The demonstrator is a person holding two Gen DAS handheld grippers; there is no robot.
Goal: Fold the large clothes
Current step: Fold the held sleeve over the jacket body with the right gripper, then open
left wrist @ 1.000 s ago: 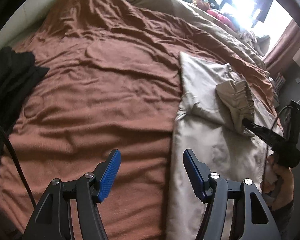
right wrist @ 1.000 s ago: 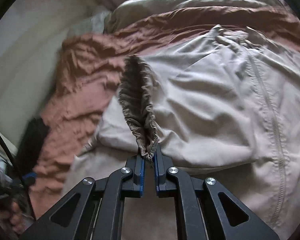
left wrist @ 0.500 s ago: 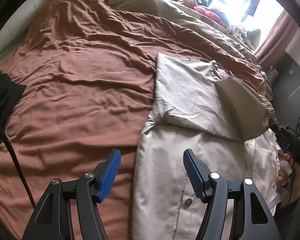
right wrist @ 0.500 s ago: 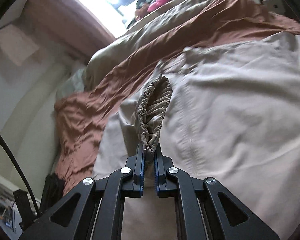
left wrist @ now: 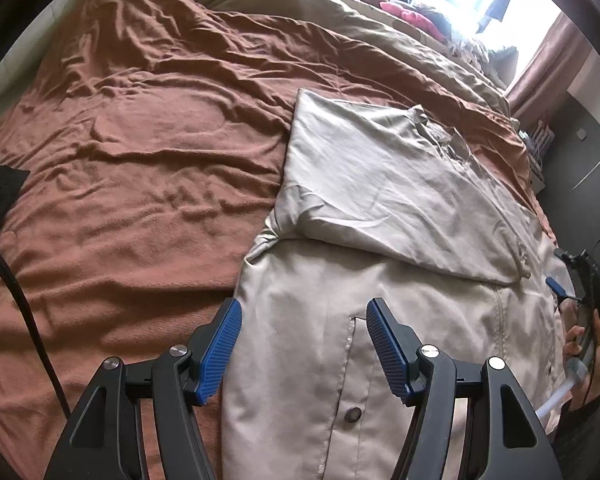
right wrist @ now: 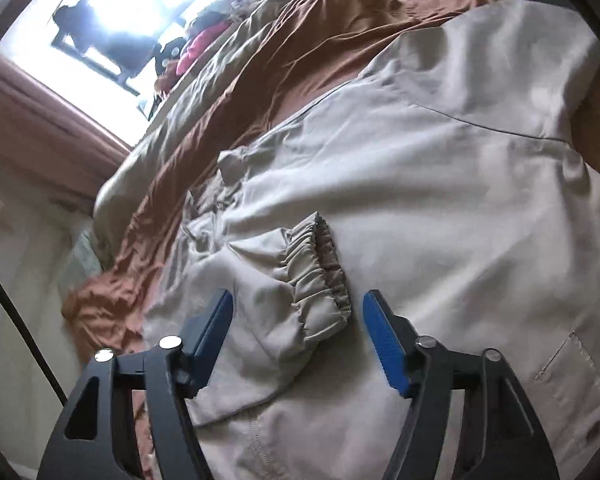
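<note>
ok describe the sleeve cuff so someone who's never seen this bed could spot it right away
Start from the rust-brown bedspread and find the pale beige jacket spread on it. One sleeve is folded across the jacket's body, and the cuff is at its end, lying just ahead of the right gripper, whose jaws are opening. It is the only tightly gathered, ribbed band on otherwise smooth fabric.

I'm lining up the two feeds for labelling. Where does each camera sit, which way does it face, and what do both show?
Left wrist: sits behind the left tongs, looking down across the rumpled rust-brown bedspread and the beige jacket; both blue-padded fingers and the person's right hand show.
Right wrist: sits behind the right tongs, tilted, facing the jacket's gathered elastic cuff, which lies loose between the opening jaws.
Shared: jacket, bedspread, bright window.
</note>
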